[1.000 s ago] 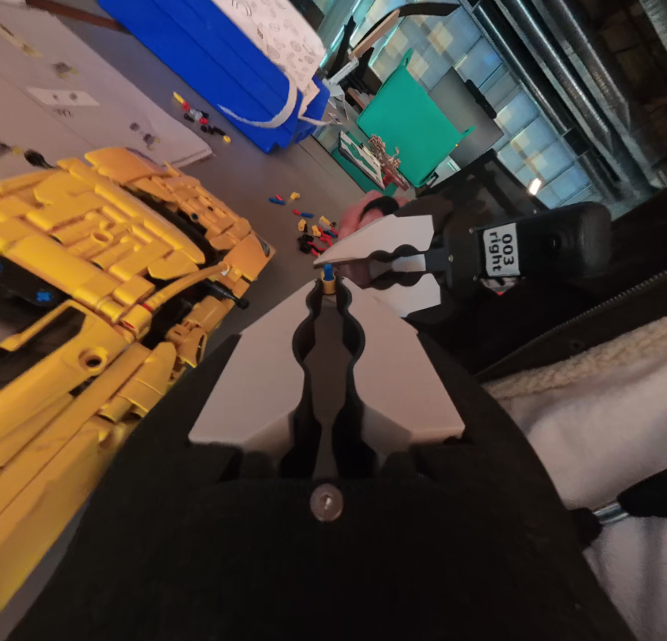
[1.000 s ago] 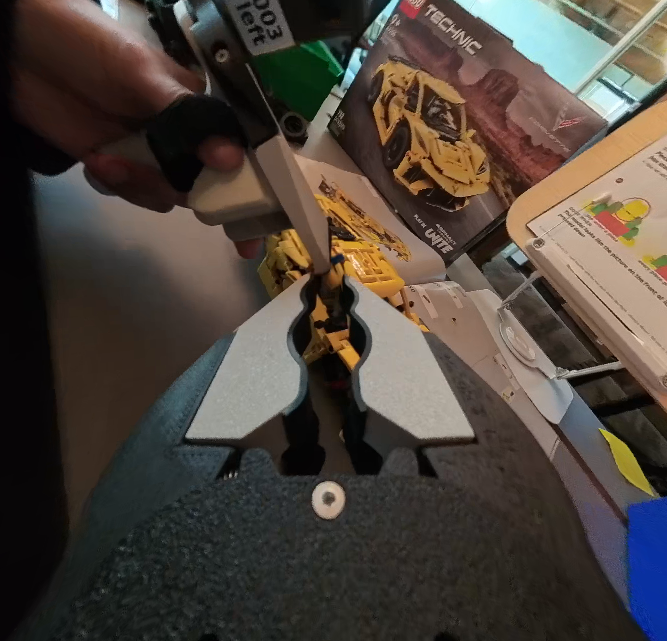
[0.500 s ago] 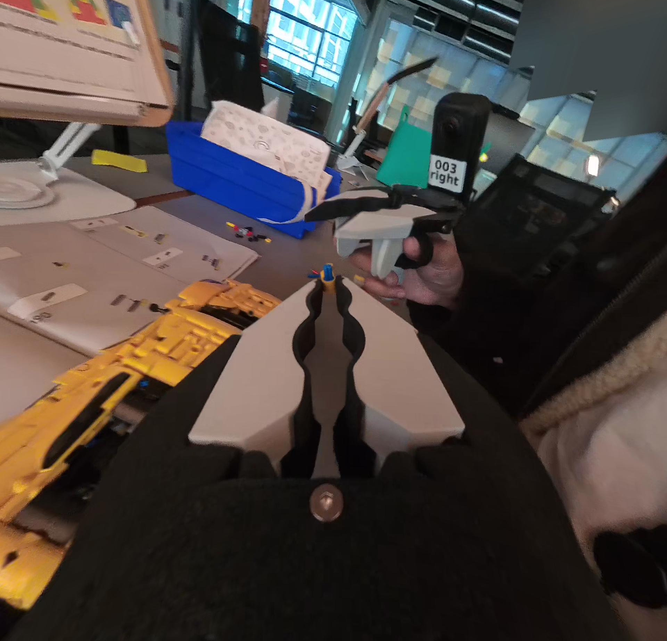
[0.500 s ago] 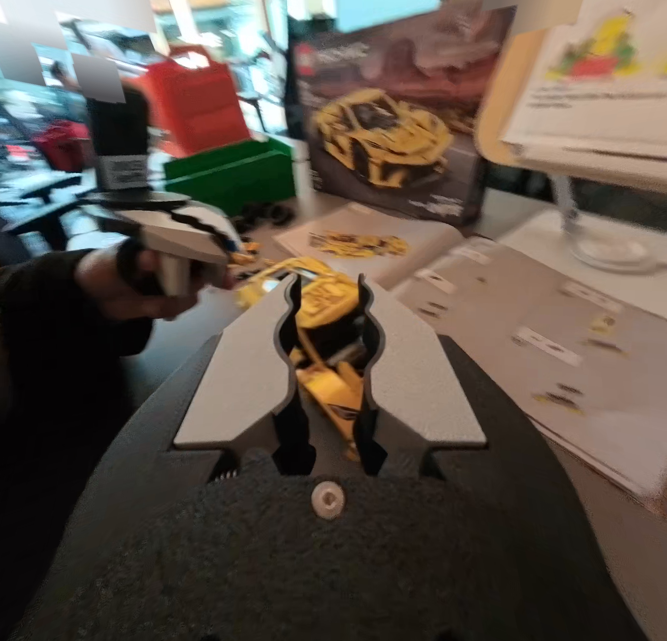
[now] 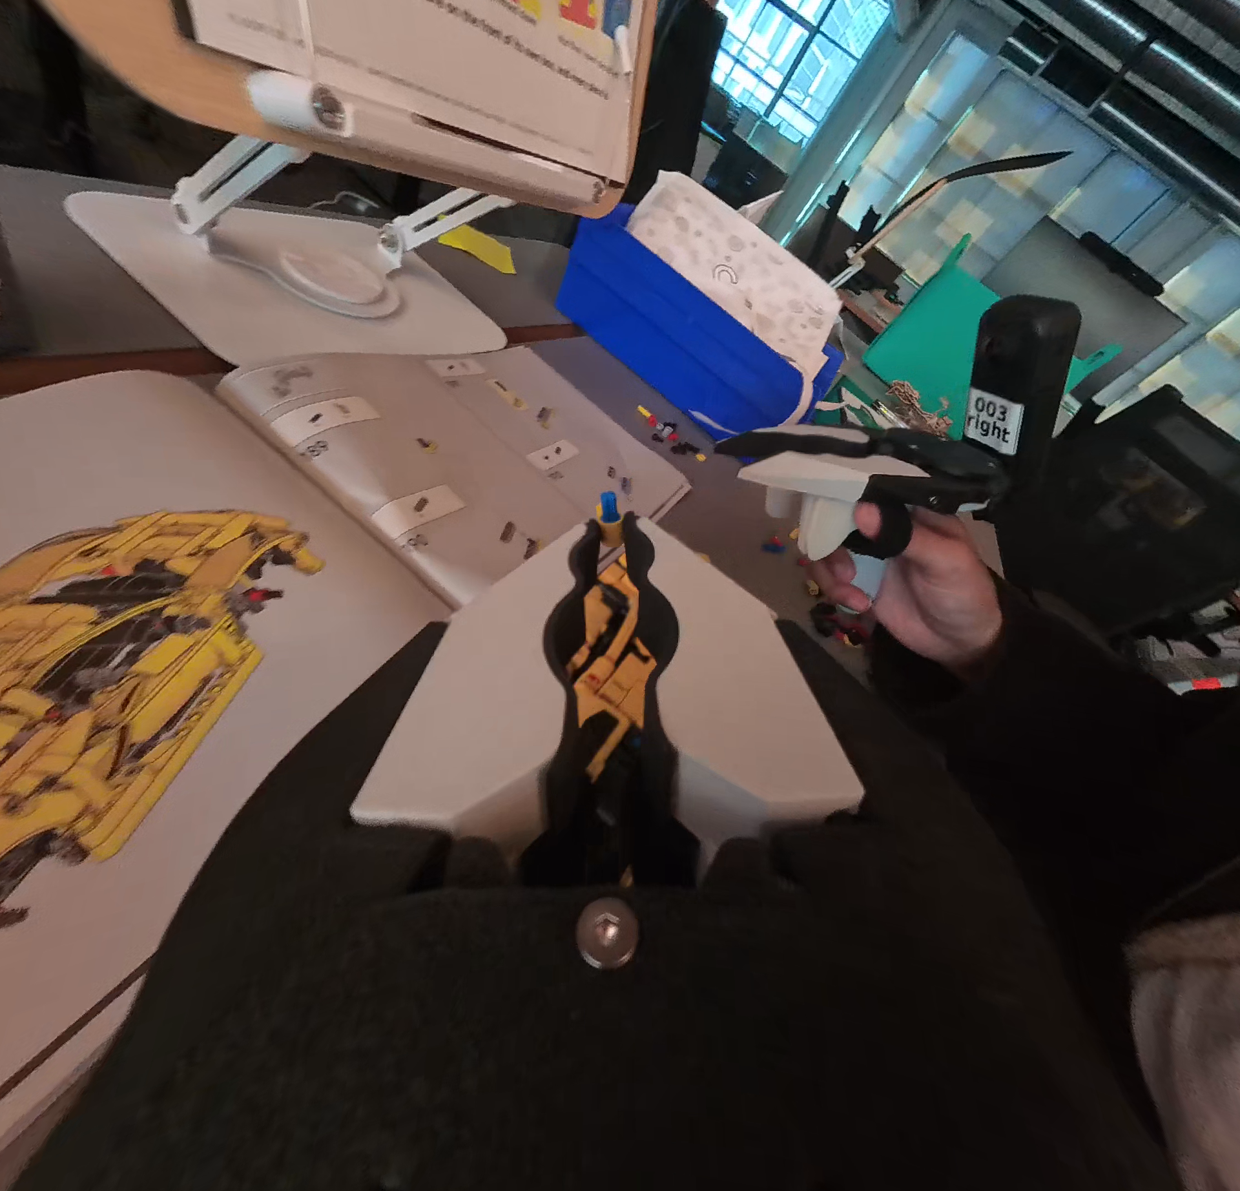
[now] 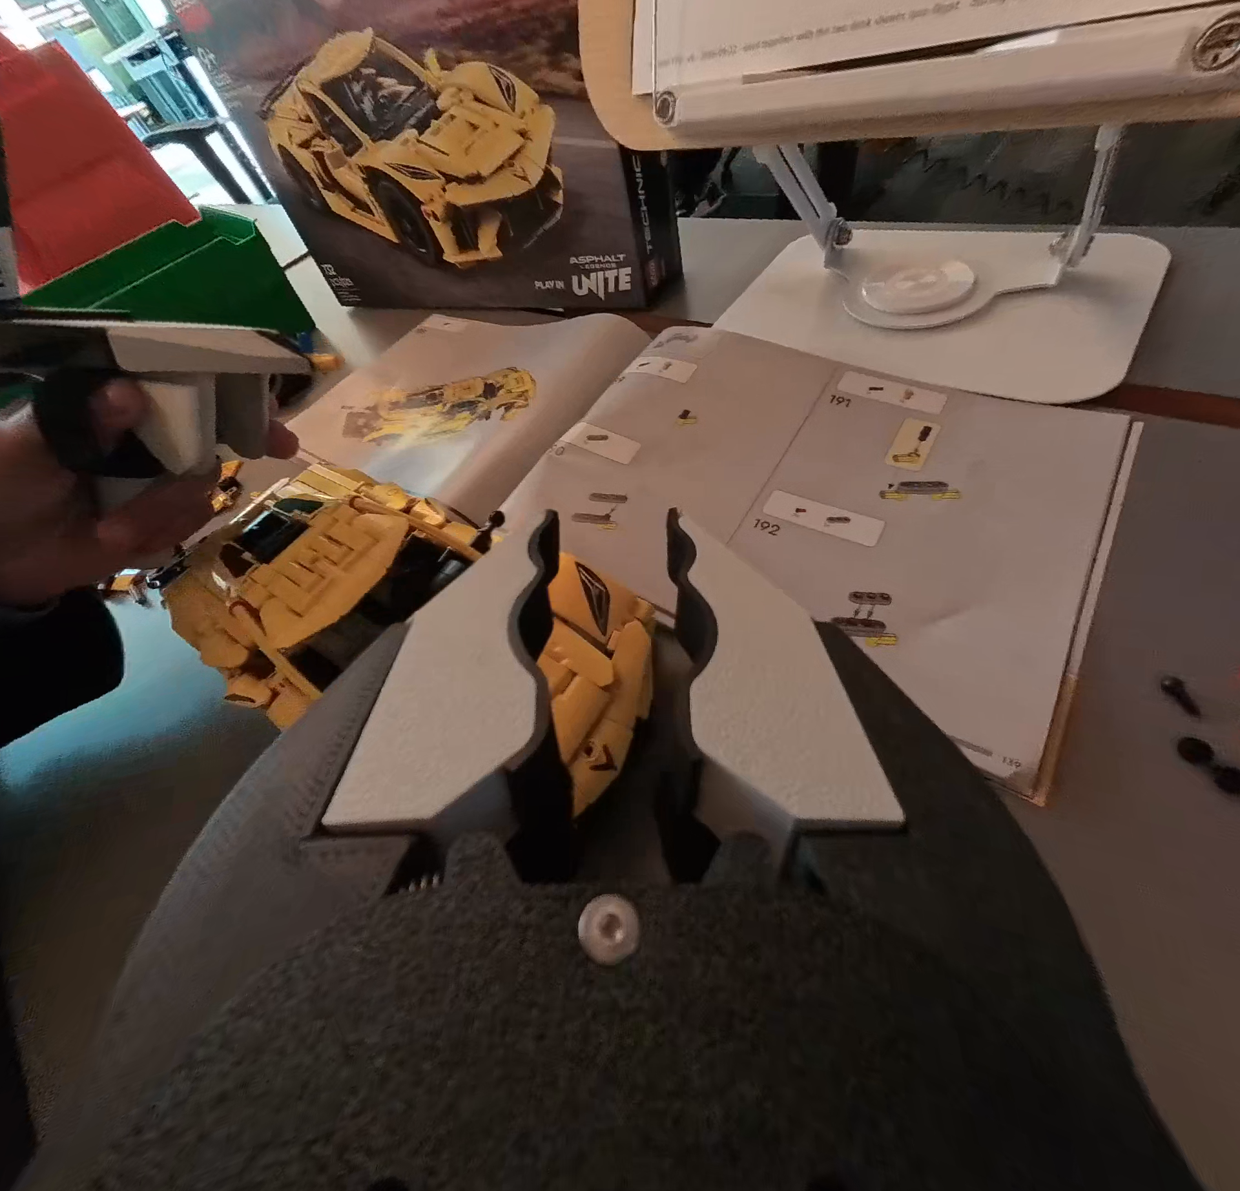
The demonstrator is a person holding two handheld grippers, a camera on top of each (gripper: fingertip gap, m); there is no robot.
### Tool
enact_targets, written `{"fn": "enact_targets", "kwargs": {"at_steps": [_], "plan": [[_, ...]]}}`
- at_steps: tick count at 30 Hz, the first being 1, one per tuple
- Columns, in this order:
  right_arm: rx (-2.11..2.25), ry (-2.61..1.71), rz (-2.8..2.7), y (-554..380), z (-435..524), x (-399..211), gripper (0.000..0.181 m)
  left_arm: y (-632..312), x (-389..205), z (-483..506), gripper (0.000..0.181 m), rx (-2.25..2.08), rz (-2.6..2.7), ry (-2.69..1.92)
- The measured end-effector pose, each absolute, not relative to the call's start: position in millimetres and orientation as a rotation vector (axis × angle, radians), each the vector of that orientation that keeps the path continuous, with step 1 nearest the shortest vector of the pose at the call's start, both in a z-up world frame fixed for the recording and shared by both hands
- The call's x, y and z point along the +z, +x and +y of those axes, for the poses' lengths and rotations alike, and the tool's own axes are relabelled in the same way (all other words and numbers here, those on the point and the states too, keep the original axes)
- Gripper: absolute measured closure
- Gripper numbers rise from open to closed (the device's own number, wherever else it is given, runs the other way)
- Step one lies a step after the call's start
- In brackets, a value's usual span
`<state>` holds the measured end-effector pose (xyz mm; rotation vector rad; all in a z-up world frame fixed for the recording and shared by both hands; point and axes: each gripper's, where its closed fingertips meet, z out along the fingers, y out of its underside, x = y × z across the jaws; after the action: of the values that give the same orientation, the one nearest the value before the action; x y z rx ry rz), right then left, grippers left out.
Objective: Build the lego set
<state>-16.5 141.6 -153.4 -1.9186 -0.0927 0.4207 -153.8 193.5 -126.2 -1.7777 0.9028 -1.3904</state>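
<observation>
The left gripper [image 5: 609,533] is being held with its fingertips pinched on a small yellow-and-blue piece [image 5: 608,521]. The right gripper [image 6: 612,531] is being held with its jaws parted and empty, gripped by a hand [image 5: 919,595] off to the side.

I am in a large open workshop or lab with an industrial look. Far off on the right, tall gridded windows [image 5: 798,38] let in daylight, and bare ducts [image 5: 1154,51] run along a dark ceiling. I work at a grey worktop [image 6: 1181,555] set up for a guided building job: a tilted wooden document stand [image 5: 376,78] on a white base, an open instruction booklet [image 6: 839,488], and plastic storage bins, blue [image 5: 678,347] on the right, green [image 6: 174,273] and red [image 6: 74,159] on the left. More benches and clutter fill the far background.
</observation>
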Motion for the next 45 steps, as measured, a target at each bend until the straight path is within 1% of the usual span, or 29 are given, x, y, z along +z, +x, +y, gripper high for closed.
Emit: {"fn": "enact_targets", "kwargs": {"at_steps": [5, 16, 29, 38, 43, 45], "plan": [[0.464, -1.921, -0.06, -16, 142, -156, 0.157, -169, -122, 198, 0.175, -1.383, 0.828, -1.761], [0.346, -1.966, -0.061, -3, 144, -168, 0.157, -165, -118, 187, 0.174, -1.444, 0.843, -1.706], [0.391, -1.985, -0.065, -8, 144, -174, 0.158, -163, -125, 185, 0.174, -1.446, 0.859, -1.726], [0.405, -1.985, -0.091, -14, 144, -175, 0.163, -162, -119, 181, 0.175, -1.439, 0.873, -1.708], [0.448, -1.96, -0.101, -21, 143, -169, 0.164, -158, -108, 163, 0.174, -1.442, 0.959, -1.645], [0.465, -1.944, -0.091, -21, 143, -166, 0.165, -154, -98, 137, 0.175, -1.481, 1.054, -1.553]]}}
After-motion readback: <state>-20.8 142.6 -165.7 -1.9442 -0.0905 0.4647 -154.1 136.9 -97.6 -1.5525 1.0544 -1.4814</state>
